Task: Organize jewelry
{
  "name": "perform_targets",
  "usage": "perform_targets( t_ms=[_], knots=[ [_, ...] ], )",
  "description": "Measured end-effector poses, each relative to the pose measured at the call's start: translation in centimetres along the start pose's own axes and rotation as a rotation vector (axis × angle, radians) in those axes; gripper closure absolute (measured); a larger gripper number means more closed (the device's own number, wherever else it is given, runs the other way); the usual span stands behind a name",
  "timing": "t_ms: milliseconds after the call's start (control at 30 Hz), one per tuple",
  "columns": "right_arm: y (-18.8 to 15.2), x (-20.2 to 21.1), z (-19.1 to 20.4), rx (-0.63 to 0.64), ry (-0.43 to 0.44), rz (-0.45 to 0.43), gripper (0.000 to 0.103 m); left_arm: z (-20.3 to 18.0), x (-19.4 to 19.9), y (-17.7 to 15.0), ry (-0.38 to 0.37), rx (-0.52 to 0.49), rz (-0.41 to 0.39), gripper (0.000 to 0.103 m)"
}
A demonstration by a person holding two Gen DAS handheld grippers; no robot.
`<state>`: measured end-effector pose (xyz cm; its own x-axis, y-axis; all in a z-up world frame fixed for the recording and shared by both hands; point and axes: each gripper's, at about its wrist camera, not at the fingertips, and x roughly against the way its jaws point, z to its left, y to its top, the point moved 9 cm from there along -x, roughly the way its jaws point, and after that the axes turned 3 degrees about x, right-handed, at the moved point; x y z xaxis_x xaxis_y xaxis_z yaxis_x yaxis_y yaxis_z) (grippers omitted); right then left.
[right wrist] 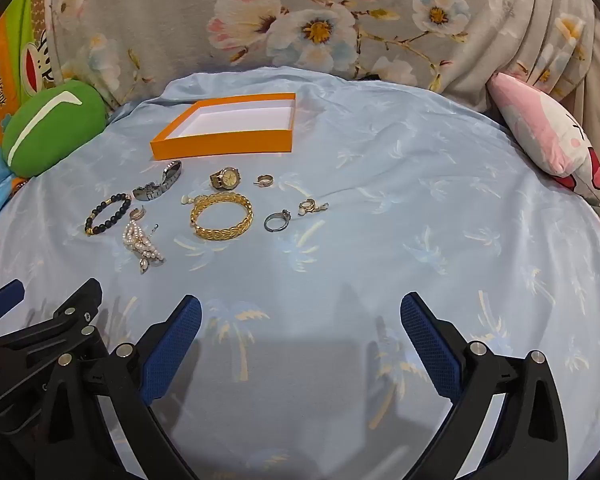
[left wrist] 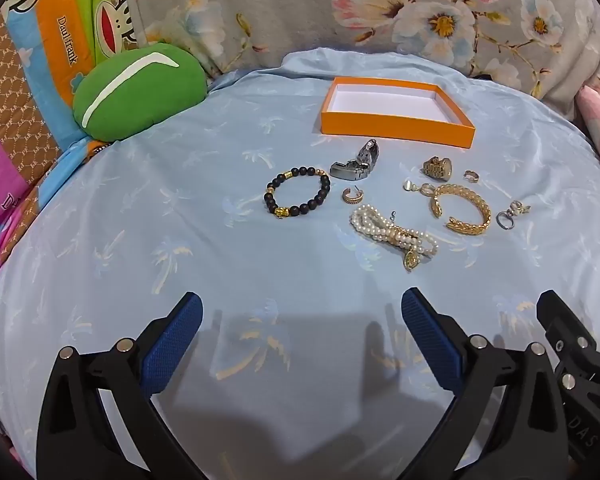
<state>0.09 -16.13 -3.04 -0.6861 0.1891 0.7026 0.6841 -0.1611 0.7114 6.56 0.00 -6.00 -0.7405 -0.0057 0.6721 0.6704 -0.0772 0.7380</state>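
Observation:
An empty orange box [left wrist: 396, 126] [right wrist: 220, 144] with a white inside sits at the back of the blue sheet. In front of it lie a black bead bracelet [left wrist: 298, 192] [right wrist: 106, 213], a silver watch [left wrist: 354, 166] [right wrist: 158, 186], a gold watch [left wrist: 438, 168] [right wrist: 225, 179], a gold cuff [left wrist: 464, 208] [right wrist: 222, 216], a pearl bracelet [left wrist: 394, 236] [right wrist: 142, 246], rings and earrings [right wrist: 278, 220]. My left gripper [left wrist: 302, 320] and right gripper [right wrist: 300, 320] are open and empty, well short of the jewelry.
A green cushion [left wrist: 136, 92] [right wrist: 52, 128] lies at the back left, a pink plush [right wrist: 548, 140] at the back right. Floral fabric [right wrist: 320, 20] rises behind the sheet [left wrist: 180, 240]. The other gripper shows at each view's edge [left wrist: 572, 344] [right wrist: 40, 328].

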Motion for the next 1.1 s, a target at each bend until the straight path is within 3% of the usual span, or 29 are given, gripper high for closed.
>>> perform_targets(
  t_ms=[1100],
  knots=[
    [0.15,-0.28,-0.31,-0.004,-0.004,0.004,0.005,-0.31,-0.39,-0.08,-0.008,0.001,0.019,0.006]
  ],
)
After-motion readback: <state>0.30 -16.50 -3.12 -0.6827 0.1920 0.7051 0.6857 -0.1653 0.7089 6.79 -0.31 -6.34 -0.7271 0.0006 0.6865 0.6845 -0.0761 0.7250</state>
